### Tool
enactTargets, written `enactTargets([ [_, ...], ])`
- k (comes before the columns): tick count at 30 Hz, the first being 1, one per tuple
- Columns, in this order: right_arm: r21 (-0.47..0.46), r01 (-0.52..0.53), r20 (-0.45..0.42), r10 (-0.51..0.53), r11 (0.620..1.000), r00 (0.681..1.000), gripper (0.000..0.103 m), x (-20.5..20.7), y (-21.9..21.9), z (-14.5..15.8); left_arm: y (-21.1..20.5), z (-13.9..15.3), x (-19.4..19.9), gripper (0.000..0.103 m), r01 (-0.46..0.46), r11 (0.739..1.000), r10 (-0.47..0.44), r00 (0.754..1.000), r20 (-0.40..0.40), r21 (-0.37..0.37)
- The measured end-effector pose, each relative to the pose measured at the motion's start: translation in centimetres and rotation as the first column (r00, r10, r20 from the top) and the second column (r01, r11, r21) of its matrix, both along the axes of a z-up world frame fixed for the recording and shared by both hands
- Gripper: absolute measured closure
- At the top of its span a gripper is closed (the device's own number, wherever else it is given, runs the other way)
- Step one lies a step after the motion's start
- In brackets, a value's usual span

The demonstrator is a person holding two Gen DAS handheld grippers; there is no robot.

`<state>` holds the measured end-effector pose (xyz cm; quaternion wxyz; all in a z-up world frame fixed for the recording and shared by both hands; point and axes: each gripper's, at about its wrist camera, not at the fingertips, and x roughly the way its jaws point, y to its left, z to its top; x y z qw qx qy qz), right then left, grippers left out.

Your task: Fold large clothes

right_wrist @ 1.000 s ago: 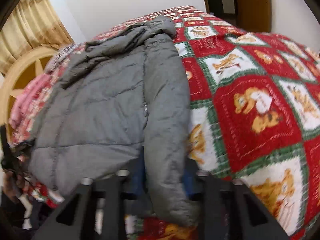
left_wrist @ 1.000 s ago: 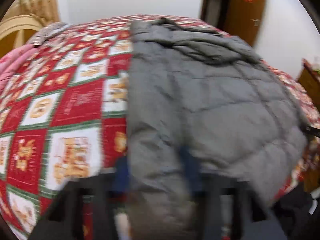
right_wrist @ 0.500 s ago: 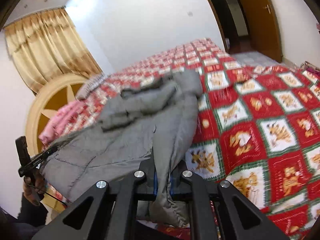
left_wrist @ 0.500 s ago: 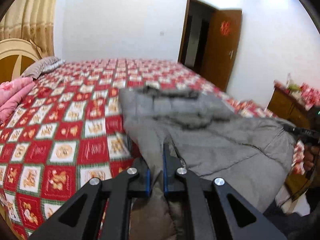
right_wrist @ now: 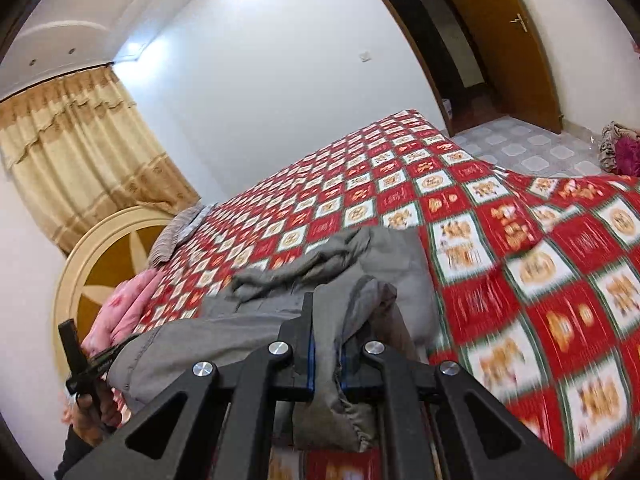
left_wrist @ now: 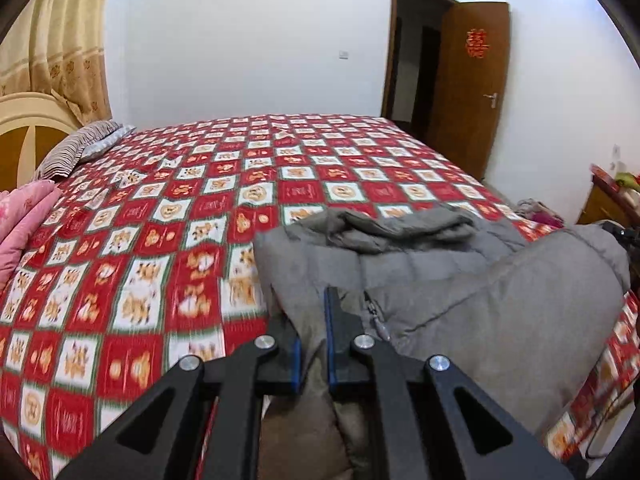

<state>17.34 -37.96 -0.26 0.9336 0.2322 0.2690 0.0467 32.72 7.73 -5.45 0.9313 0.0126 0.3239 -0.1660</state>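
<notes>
Writing first: a red paper emblem hangs on the brown door, too small to read. Left hand-held gripper is clamped on the grey jacket, right hand-held gripper clamped on its other edge, hem raised, collar end resting on the bed.

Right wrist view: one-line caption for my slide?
Right gripper clamps the grey padded jacket's hem above the red patchwork bedspread.
</notes>
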Motion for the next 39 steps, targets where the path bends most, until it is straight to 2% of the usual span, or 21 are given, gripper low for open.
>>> enactTargets([
  [3,-0.003,0.019,-0.027,-0.019,1.0,0.999,0.096,5.0,-0.4,-0.3,-0.1,-0.3,3.2,0.089,-0.016,1.0,0.016,1.0,-0.026,-0.018],
  [7,-0.009,0.03,-0.064,-0.03,1.0,0.997,0.096,10.2,-1.2,-1.3,-0.5,-1.6,6.7,0.078,-0.052,0.999,0.051,0.993,-0.103,-0.009],
  [9,-0.022,0.037,-0.082,-0.039,0.999,0.996,0.096,12.6,-1.6,-2.3,-0.7,-2.2,7.8,0.052,-0.113,0.992,0.118,0.989,-0.094,0.056],
  [10,-0.025,0.043,-0.095,-0.045,0.999,0.994,0.096,13.7,-1.8,-2.9,-0.5,-2.1,7.9,0.024,-0.177,0.979,0.183,0.982,-0.053,0.097],
  [11,-0.023,0.048,-0.108,-0.05,0.999,0.993,0.096,14.7,-2.0,-3.5,0.0,-1.8,7.7,0.006,-0.229,0.968,0.231,0.973,-0.009,0.101],
  [12,-0.02,0.051,-0.118,-0.054,0.998,0.992,0.096,15.4,-2.1,-4.1,0.8,-1.6,7.5,0.0,-0.267,0.961,0.265,0.964,0.031,0.073],
  [14,-0.019,0.05,-0.129,-0.052,0.999,0.99,0.095,16.8,-2.4,-5.3,1.9,-1.9,7.4,0.0,-0.3,0.954,0.299,0.954,0.031,0.019],
  [17,-0.051,0.067,-0.136,-0.073,0.996,0.988,0.084,18.9,-2.6,-6.6,1.5,-3.1,7.8,0.0,-0.353,0.934,0.353,0.935,0.022,0.06],
  [19,-0.078,0.082,-0.133,-0.091,0.994,0.987,0.06,20.3,-2.5,-7.0,1.3,-3.3,8.1,0.0,-0.39,0.918,0.389,0.921,0.029,0.072],
  [20,-0.075,0.084,-0.13,-0.093,0.994,0.987,0.051,20.9,-2.4,-7.1,1.4,-3.0,7.8,0.0,-0.437,0.897,0.435,0.9,0.042,0.069],
  [22,-0.082,0.093,-0.107,-0.102,0.992,0.989,0.025,21.7,-2.0,-6.7,2.0,-2.2,7.7,0.0,-0.521,0.852,0.518,0.853,0.06,0.049],
  [26,-0.14,0.134,-0.052,-0.143,0.981,0.988,0.022,21.4,-1.0,-5.0,2.9,0.1,5.7,0.0,-0.633,0.774,0.627,0.766,0.147,-0.003],
  [27,-0.158,0.143,-0.041,-0.151,0.977,0.988,0.022,21.1,-0.7,-4.7,2.6,0.6,4.9,0.0,-0.644,0.765,0.634,0.752,0.179,-0.007],
  [30,-0.235,0.184,0.049,-0.177,0.954,0.983,0.021,18.8,0.9,-3.4,0.5,1.8,2.0,0.0,-0.639,0.769,0.609,0.731,0.307,-0.006],
  [31,-0.254,0.199,0.084,-0.183,0.947,0.98,0.015,18.0,1.5,-3.1,-0.2,2.0,1.3,0.0,-0.637,0.771,0.597,0.726,0.341,0.005],
  [32,-0.271,0.208,0.112,-0.184,0.94,0.977,0.011,17.3,2.1,-2.8,-1.3,2.3,0.7,0.0,-0.628,0.778,0.576,0.725,0.377,0.019],
  [33,-0.282,0.218,0.138,-0.185,0.934,0.973,0.009,16.8,2.7,-2.5,-2.5,2.4,0.2,0.0,-0.599,0.8,0.541,0.742,0.397,0.029],
  [34,-0.284,0.218,0.152,-0.181,0.934,0.972,0.009,16.6,3.1,-2.4,-3.6,2.4,0.2,0.0,-0.568,0.822,0.507,0.764,0.4,0.042],
  [35,-0.277,0.196,0.168,-0.153,0.941,0.974,0.009,16.3,3.7,-2.4,-5.4,2.1,0.5,0.0,-0.516,0.852,0.446,0.802,0.398,0.084],
  [37,-0.292,0.133,0.134,-0.098,0.947,0.986,0.009,17.0,5.3,-3.0,-8.0,1.6,1.6,0.0,-0.486,0.86,0.39,0.823,0.413,0.155],
  [39,-0.361,0.055,0.033,-0.046,0.931,0.998,0.009,18.9,7.7,-4.6,-10.8,0.3,3.6,0.0,-0.447,0.858,0.321,0.852,0.413,0.255],
])
